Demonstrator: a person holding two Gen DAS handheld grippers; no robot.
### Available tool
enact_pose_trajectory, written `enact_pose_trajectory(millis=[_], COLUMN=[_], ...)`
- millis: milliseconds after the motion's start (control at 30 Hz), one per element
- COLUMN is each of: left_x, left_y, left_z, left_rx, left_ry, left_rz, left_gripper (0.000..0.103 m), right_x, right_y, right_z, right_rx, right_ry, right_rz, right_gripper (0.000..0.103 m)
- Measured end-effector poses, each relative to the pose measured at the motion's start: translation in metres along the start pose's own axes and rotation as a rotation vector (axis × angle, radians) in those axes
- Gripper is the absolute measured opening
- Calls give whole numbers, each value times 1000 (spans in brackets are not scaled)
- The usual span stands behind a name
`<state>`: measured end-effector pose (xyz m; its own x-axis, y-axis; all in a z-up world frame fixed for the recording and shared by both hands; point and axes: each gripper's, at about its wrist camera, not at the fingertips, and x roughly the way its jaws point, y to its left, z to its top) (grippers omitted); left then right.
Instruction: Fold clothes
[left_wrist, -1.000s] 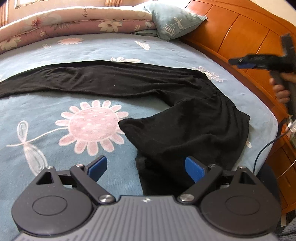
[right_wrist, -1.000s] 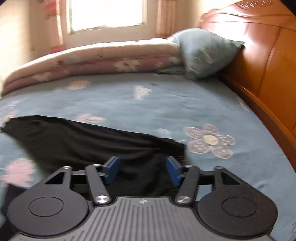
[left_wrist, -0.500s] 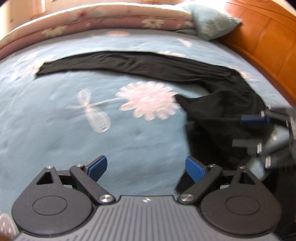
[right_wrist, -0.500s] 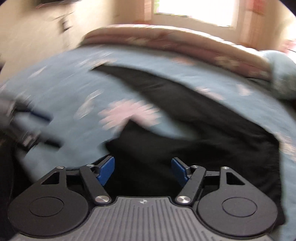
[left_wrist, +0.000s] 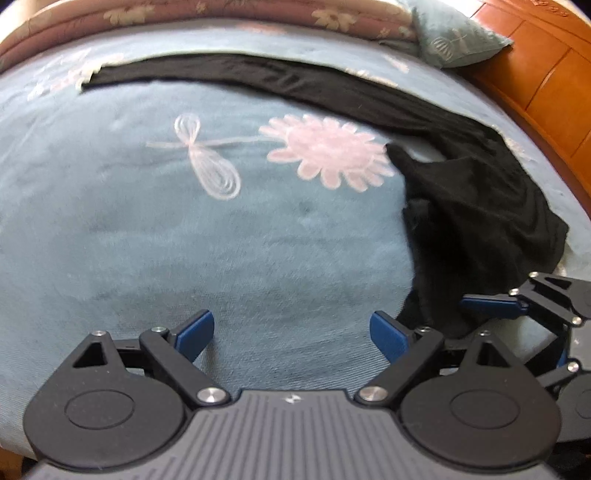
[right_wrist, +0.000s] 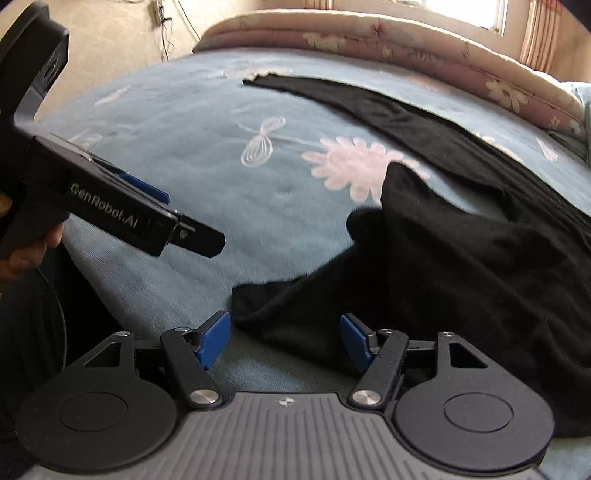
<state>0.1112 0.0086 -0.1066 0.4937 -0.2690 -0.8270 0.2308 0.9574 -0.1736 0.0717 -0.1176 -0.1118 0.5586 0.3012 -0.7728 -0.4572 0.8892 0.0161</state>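
Both hand-held grippers hang over the bed with their blue fingers spread wide and nothing between them. From my left hand-held gripper (left_wrist: 291, 332) I look out over bare blue bedspread (left_wrist: 184, 240); the black trousers (left_wrist: 480, 221) lie ahead and to its right, one leg stretched in a long band across the far side of the bed, the other doubled back into a heap just past its right finger. Only this view shows the orange wooden headboard (left_wrist: 546, 85) far off to the right, with a pale blue pillow (left_wrist: 454, 37) against it. My right hand-held gripper (left_wrist: 517, 317) comes in from the lower right edge here, its upper finger lying against the trouser heap.

From my right hand-held gripper (right_wrist: 284, 341) the near hem of the trousers (right_wrist: 461, 266) lies directly ahead, between its spread fingertips. This view alone shows my left hand (right_wrist: 26, 251) on the grip of the left hand-held gripper (right_wrist: 184, 225), off to the left above the bedspread (right_wrist: 184, 147), and a window (right_wrist: 461, 7) beyond a rolled floral quilt (right_wrist: 406, 44).
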Motion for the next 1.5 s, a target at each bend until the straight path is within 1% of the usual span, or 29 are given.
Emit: enact_pose_trajectory(millis=[33, 133, 200, 267, 367, 400, 467, 500, 567, 600, 733, 800, 833, 933, 1033, 1167, 1300, 1367, 1400, 1433, 1467, 1500], left_x=[1, 1, 0, 0, 0, 0, 0, 0, 0, 0, 0, 1, 1, 2, 3, 4, 5, 6, 6, 6, 6, 6], left_y=[0, 1, 3, 6, 8, 9, 9, 9, 9, 9, 10, 10, 9, 8, 8, 6, 2, 0, 0, -1, -1, -1], left_z=[-1, -3, -4, -4, -4, -4, -4, -4, -4, -4, -3, -2, -1, 0, 0, 2, 3, 3, 3, 3, 3, 3], left_rx=[0, 7, 3, -10, -21, -21, -15, -13, -12, -13, -16, -14, -14, -11, -9, -7, 5, 12, 16, 19, 21, 21], left_ry=[-1, -9, -14, -19, -21, -21, -21, -21, -21, -21, -18, -12, -10, -5, -1, 7, 14, 17, 18, 18, 19, 19], left_rz=[-1, -14, -27, -44, -59, -62, -66, -65, -67, -68, -71, -68, -66, -62, -59, -51, -33, -23, -21, -18, -18, -17], left_gripper=[94, 96, 97, 98, 99, 99, 99, 99, 100, 100, 100, 100, 100, 100, 101, 101, 101, 102, 102, 102, 102, 102], right_x=[2, 5, 7, 8, 8, 7, 6, 6, 2, -1, -13, -23, -31, -53, -66, -76, -74, -67, -64, -61, -60, -60], right_y=[-1, -4, -2, 1, 12, 15, 19, 20, 16, 12, -4, -18, -30, -72, -117, -163, -186, -194, -197, -200, -202, -204], right_z=[-1, -4, -5, -6, -8, -9, -8, -7, -4, -2, 5, 10, 12, 12, 2, -20, -36, -43, -46, -50, -53, -57], right_rx=[6, 36, 35, 17, -64, -88, -115, -121, -104, -87, -16, 41, 83, 217, 363, 510, 576, 612, 630, 649, 668, 688], right_ry=[6, 5, 0, -6, -24, -32, -34, -32, -42, -52, -88, -118, -136, -189, -215, -215, -169, -139, -125, -114, -119, -127], right_rz=[-1, -1, -10, -29, -58, -60, -57, -57, -51, -46, -25, -13, -11, -43, -98, -219, -361, -372, -378, -379, -362, -345], right_gripper=[77, 83, 83, 80, 71, 66, 51, 40, 26, 14, 12, 12, 12, 12, 12, 11, 11, 12, 15, 16, 17, 20])
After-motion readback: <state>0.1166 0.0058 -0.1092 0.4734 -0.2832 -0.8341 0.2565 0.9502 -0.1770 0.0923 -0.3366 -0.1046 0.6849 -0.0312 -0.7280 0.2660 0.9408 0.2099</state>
